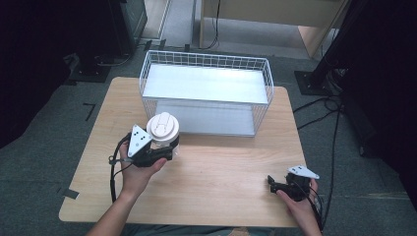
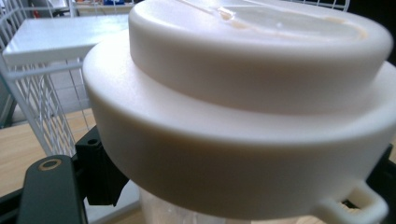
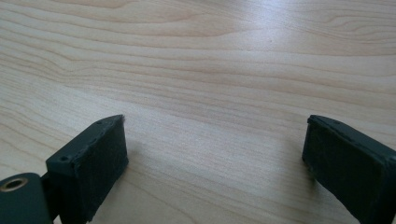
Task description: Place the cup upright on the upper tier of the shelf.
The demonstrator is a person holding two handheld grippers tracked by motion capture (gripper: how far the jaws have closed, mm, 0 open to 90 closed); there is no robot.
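The left gripper [image 1: 164, 150] is clamped on the clear cup [image 1: 163, 132] with a white lid, just before the 2-level wire rack [image 1: 206, 91], whose shelves look empty, so placing it seems not yet done, while the right gripper [image 1: 273, 183] rests spread wide and holds nothing.

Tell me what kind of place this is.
Likely a lab recording station: a small wooden table on grey carpet, cables and dark stands around it, a wire rack as prop.
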